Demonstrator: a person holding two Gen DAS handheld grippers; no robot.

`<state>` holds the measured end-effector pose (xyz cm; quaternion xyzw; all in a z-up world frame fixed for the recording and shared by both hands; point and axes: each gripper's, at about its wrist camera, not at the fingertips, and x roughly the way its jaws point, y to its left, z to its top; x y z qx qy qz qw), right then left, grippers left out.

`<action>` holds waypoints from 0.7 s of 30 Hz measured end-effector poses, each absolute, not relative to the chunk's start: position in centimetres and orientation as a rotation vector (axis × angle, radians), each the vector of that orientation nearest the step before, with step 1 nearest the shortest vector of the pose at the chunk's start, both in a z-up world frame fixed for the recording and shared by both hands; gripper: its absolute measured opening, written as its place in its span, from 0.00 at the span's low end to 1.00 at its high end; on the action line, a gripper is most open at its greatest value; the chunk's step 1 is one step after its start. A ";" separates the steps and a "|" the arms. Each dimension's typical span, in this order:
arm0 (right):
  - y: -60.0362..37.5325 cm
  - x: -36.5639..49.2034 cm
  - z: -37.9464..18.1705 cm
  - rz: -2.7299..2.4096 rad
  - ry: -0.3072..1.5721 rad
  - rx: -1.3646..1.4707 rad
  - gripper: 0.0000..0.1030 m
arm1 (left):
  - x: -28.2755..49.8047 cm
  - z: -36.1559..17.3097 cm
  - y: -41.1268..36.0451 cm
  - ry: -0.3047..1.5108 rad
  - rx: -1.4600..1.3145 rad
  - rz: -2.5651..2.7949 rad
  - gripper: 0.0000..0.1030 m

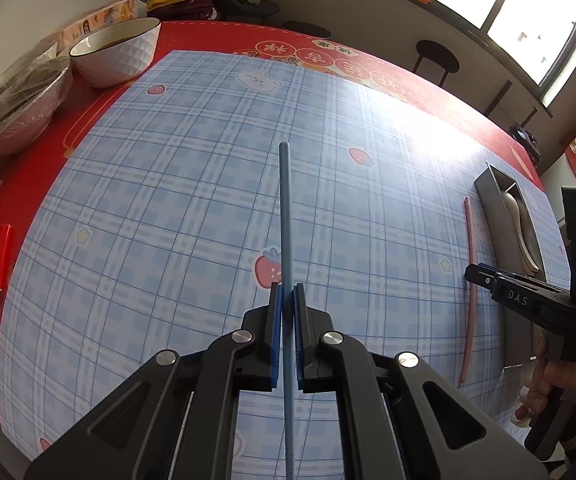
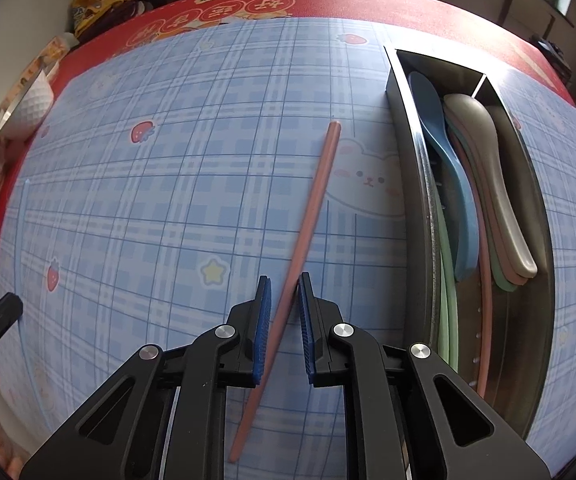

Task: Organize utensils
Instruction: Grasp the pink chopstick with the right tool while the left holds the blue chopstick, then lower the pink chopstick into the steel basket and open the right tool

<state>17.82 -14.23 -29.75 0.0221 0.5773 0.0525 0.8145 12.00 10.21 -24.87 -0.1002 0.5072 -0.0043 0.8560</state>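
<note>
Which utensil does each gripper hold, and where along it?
Left gripper clamps the blue chopstick partway along. Right gripper straddles the pink chopstick mid-length; grip unclear.

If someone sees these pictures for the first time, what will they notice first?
The blue chopstick stands out, clamped between the left gripper fingers above the blue plaid mat. The pink chopstick lies slanted on the mat between the right gripper fingers. Right of it, a metal tray holds pastel spoons.
</note>
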 end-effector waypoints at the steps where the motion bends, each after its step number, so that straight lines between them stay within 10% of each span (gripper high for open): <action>1: -13.8 18.2 -29.8 0.112 1.228 0.036 0.14 | 12.0 -24.9 10.2 1.066 -0.213 -0.010 0.05; 21: -14.1 17.5 -25.3 0.222 1.064 0.117 0.05 | 12.5 -23.7 8.6 1.035 -0.218 -0.060 0.05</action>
